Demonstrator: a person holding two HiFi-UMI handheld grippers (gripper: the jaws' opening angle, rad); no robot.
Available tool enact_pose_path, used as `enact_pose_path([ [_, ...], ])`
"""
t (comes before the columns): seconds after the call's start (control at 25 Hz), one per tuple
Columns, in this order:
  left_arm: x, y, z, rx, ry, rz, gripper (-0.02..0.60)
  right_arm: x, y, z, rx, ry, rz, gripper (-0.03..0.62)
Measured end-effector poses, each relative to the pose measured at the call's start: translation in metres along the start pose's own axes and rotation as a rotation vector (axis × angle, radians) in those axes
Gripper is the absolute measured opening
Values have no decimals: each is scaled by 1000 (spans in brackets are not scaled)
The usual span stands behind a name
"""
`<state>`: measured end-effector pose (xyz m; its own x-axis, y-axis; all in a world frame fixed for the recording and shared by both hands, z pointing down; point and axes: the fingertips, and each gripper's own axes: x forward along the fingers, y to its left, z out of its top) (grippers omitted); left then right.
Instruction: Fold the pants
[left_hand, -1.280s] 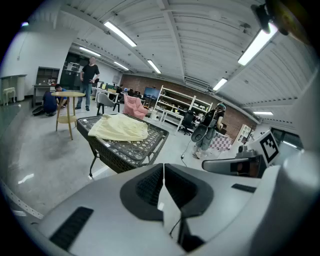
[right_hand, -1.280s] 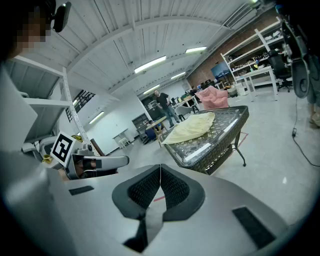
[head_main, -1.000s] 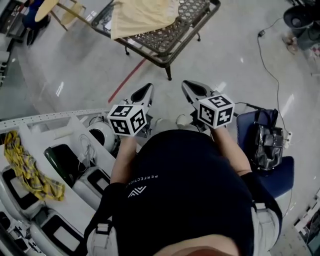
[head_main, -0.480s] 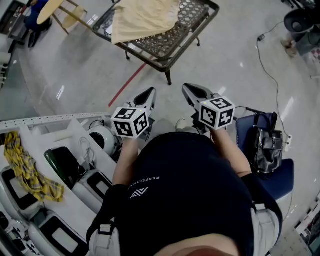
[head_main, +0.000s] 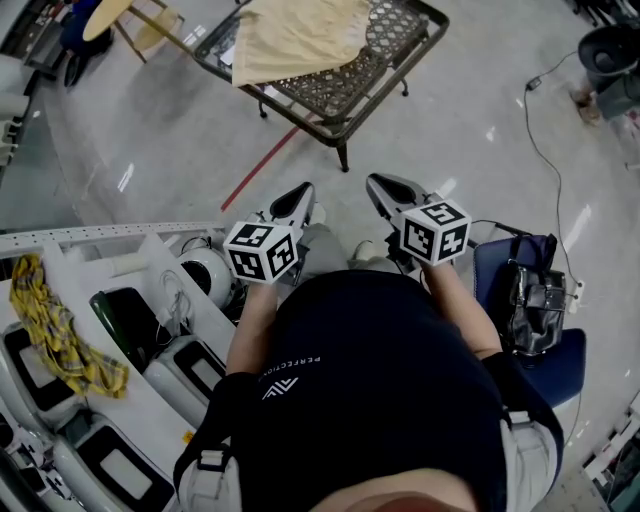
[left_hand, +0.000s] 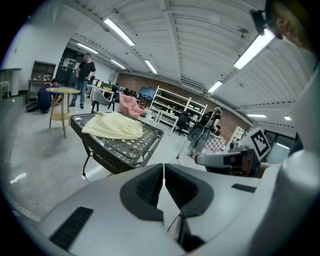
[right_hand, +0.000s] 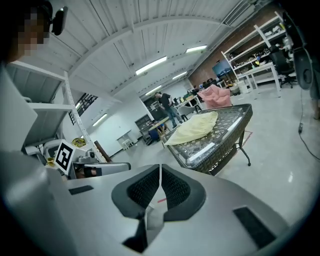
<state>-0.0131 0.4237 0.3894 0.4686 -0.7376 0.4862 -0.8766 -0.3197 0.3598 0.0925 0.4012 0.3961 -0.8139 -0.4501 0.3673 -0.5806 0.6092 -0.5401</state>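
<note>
1. Task object. The pants (head_main: 300, 35) are pale yellow and lie in a loose, unfolded heap on the dark woven-top desk (head_main: 345, 90), at the top centre of the head view. They cover the left portion of the desk top; the right portion is bare weave.

2. Floor. Grey floor separates the desk from my grippers. A red strip (head_main: 262, 168) runs diagonally across it, from below the desk toward the left-centre of the frame.

3. Left gripper (head_main: 302, 189). It sits at frame centre, just left of the midline, pointing up-frame toward the desk and well apart from it. Jaws clenched, pad against pad, nothing between them.

4. Right gripper (head_main: 377, 181). It sits beside the left gripper, just right of the midline, pointing the same way and also well apart from the desk. Jaws clenched and empty.

5. Surroundings. A white rack (head_main: 110, 330) fills the lower left, with a yellow plaid cloth (head_main: 50, 335) draped on it. A blue chair (head_main: 560, 350) carrying a black bag (head_main: 530, 300) stands at the right edge. A black cable (head_main: 548, 150) trails across the floor at upper right.
</note>
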Motion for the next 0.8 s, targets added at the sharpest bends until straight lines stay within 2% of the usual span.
enact_pose_path([
  [0.28, 11, 23, 7, 11, 17, -21, 17, 20, -6, 10, 9, 7, -23, 37],
  [0.56, 39, 54, 32, 10, 29, -47, 18, 52, -24, 34, 13, 20, -53, 37],
  [0.8, 58, 94, 54, 11, 42, -38, 18, 90, -33, 61, 0, 30, -60, 37],
])
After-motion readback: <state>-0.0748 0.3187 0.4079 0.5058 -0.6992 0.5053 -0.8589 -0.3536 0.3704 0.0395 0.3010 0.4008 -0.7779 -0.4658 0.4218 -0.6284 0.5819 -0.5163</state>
